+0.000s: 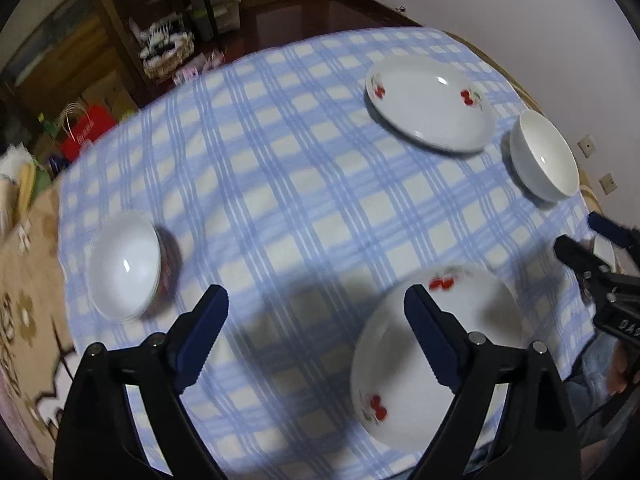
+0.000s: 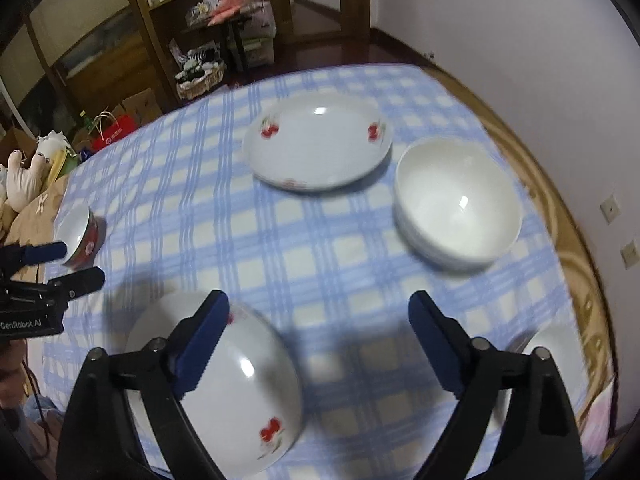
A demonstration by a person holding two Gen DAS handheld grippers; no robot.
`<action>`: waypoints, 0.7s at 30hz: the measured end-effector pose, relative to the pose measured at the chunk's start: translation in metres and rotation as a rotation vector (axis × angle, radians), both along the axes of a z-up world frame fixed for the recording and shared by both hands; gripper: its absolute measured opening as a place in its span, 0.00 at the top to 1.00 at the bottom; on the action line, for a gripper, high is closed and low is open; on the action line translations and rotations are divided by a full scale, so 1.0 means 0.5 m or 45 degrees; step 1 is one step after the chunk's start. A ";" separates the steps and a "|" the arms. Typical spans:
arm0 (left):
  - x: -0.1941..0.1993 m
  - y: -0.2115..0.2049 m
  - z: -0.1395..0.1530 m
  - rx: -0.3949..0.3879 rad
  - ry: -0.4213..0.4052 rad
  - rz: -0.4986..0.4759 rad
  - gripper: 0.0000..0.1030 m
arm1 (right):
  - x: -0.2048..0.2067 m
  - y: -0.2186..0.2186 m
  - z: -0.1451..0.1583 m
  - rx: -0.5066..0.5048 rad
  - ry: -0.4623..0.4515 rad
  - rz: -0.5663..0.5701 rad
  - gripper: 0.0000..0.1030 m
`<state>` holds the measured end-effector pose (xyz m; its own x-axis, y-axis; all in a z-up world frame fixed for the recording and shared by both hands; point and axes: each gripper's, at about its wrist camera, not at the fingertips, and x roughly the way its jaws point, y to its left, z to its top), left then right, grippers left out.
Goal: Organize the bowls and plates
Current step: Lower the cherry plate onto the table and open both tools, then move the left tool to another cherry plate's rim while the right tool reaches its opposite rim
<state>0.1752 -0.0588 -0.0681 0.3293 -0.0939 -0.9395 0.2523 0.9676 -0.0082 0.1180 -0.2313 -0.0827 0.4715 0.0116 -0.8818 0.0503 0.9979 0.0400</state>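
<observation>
While both grippers are hanging above the checked cloth with their jaws spread wide and nothing between them, the main risk is lying near the front edge of the surface. The near cherry plate [image 1: 436,356] is sitting close to that edge, under the left gripper [image 1: 316,336], so a careless push could be sliding it off. The right gripper [image 2: 318,338] is pointing steeply down over bare cloth, between this plate and the white bowl [image 2: 458,204]. The far cherry plate [image 2: 318,140] is resting just beside that bowl, and a hurried grasp could be knocking one against the other. The red-sided bowl [image 1: 128,266] is standing well apart, near the left edge of the cloth. Both views are blurred.
</observation>
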 end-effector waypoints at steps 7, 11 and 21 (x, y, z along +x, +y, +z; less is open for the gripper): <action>0.094 -0.021 0.053 -0.133 0.016 -0.036 0.13 | 0.084 -0.053 0.068 -0.063 -0.112 0.012 0.01; 0.159 -0.051 0.068 -0.109 0.008 -0.030 0.13 | 0.147 -0.078 0.089 -0.062 -0.120 0.016 0.01; 0.319 -0.105 0.004 -0.110 0.068 -0.004 0.13 | 0.317 -0.122 0.053 0.047 -0.055 0.016 0.09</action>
<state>0.3346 -0.1113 -0.0661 0.2785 -0.1759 -0.9442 0.2523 0.9620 -0.1048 0.2764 -0.2925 -0.0563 0.5087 0.0495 -0.8595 0.0355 0.9963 0.0784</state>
